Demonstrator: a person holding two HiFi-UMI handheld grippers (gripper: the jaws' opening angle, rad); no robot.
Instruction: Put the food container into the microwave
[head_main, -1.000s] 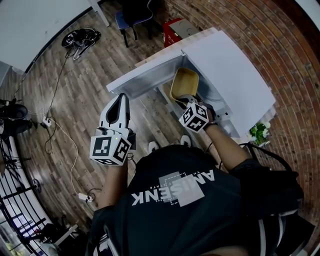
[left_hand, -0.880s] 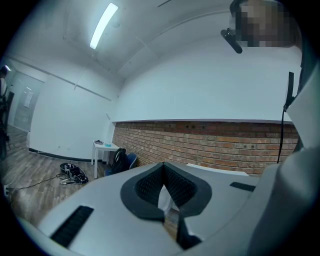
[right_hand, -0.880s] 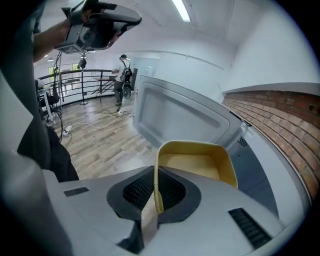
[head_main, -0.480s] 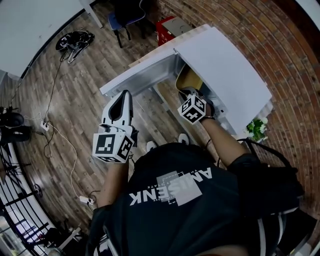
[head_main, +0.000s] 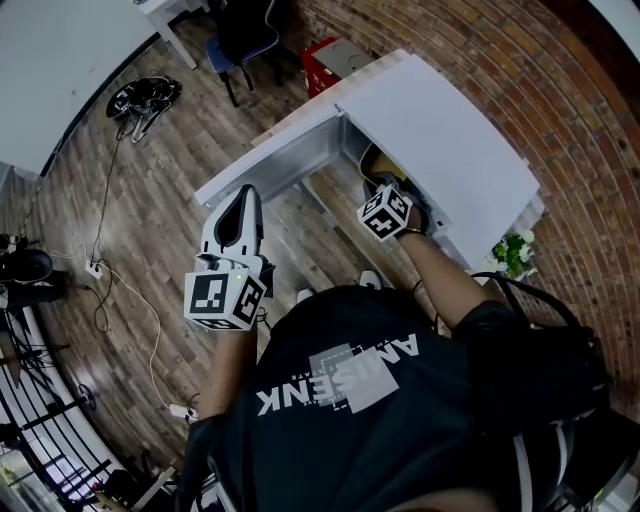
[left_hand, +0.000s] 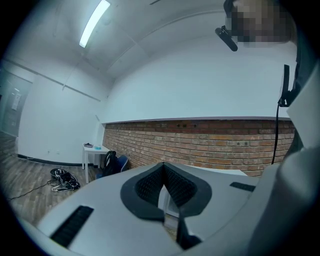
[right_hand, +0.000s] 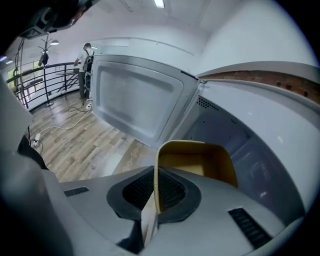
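Observation:
The yellow food container (right_hand: 200, 160) is open-topped, and my right gripper (right_hand: 156, 175) is shut on its near rim. It sits at the mouth of the white microwave's cavity (right_hand: 240, 145). In the head view only a strip of the container (head_main: 374, 160) shows under the microwave's top (head_main: 440, 140), just beyond the right gripper (head_main: 381, 190). The microwave door (head_main: 270, 165) stands swung open to the left. My left gripper (head_main: 244, 197) hangs level in front of that door, apart from it. In its own view the left gripper (left_hand: 164, 169) is shut with nothing between its pads.
A red box (head_main: 335, 58) and a dark chair (head_main: 240, 40) stand behind the microwave by the brick wall. A small green plant (head_main: 512, 255) sits at the right. Cables and a bag (head_main: 135, 98) lie on the wooden floor. A metal railing (right_hand: 45, 82) runs far left.
The right gripper has carried the yellow container further into the microwave, so less of it shows from above. The left gripper has shifted slightly and stays shut.

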